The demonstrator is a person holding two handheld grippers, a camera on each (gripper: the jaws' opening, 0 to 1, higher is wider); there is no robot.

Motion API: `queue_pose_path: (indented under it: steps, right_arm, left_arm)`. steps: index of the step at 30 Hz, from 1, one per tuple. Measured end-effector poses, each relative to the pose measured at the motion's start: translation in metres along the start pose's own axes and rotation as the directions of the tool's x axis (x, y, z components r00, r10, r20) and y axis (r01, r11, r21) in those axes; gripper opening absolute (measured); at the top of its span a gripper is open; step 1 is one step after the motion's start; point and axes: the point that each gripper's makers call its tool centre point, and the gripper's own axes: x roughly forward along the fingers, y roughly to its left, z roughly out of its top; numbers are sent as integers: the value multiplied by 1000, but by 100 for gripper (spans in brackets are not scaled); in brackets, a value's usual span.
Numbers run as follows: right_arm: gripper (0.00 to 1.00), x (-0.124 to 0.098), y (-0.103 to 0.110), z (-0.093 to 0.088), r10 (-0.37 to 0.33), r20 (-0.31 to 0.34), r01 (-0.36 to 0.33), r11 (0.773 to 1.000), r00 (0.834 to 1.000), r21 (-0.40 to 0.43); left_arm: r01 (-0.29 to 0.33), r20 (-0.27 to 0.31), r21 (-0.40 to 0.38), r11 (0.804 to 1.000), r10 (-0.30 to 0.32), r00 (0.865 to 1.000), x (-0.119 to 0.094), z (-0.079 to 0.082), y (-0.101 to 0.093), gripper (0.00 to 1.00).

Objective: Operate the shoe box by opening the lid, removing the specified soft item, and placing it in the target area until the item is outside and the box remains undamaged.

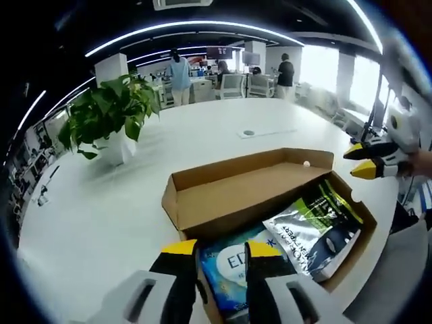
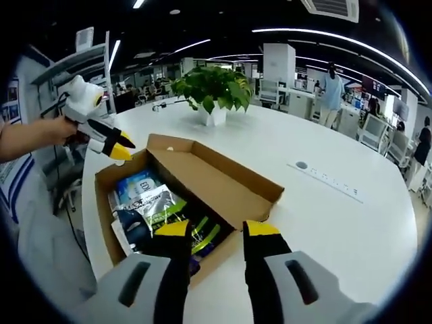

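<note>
1. In the left gripper view, the open brown cardboard shoe box (image 1: 233,192) sits at the centre and lower right of the frame on a large white table (image 1: 101,223), its lid folded back flat toward the upper part of the frame.
2. Inside the box, at lower centre, lies a blue and white soft packet (image 1: 226,266), and just to its right a silver foil pouch with green and black print (image 1: 314,233), the two touching.
3. The left gripper (image 1: 223,251), black jaws with yellow tips, rises from the bottom edge with its jaws apart; the tips stand over the near edge of the box, with the blue packet showing between them. Whether they touch it cannot be told.
4. At the right edge of that view, the right gripper (image 1: 364,160) is held by a hand, its yellow tips pointing left beside the box's far right corner.
5. In the right gripper view, the right gripper's jaws stand apart at the bottom of the frame, empty, over the near wall of the box.
6. At the upper left of that view, the left gripper hovers over the box's left corner.
7. A leafy green plant in a white pot (image 1: 111,118) stands on the table at the upper left of the left gripper view, well apart from the box.
</note>
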Motion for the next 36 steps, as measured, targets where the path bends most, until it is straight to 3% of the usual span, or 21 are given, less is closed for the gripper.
queue_pose_path:
  steps: [17, 23, 36]
  right_arm:
    - [34, 2, 19, -12, 40, -39, -40, 999, 998, 15]
    - [35, 3, 20, -16, 40, -50, -40, 999, 998, 13]
    - [36, 3, 27, -22, 49, -56, -48, 999, 997, 24]
  left_arm:
    - [136, -69, -93, 986, -143, 987, 7, -36, -50, 27]
    - [215, -80, -183, 959, -232, 969, 9, -41, -67, 27]
    - [296, -111, -309, 904, -344, 932, 17, -52, -92, 23]
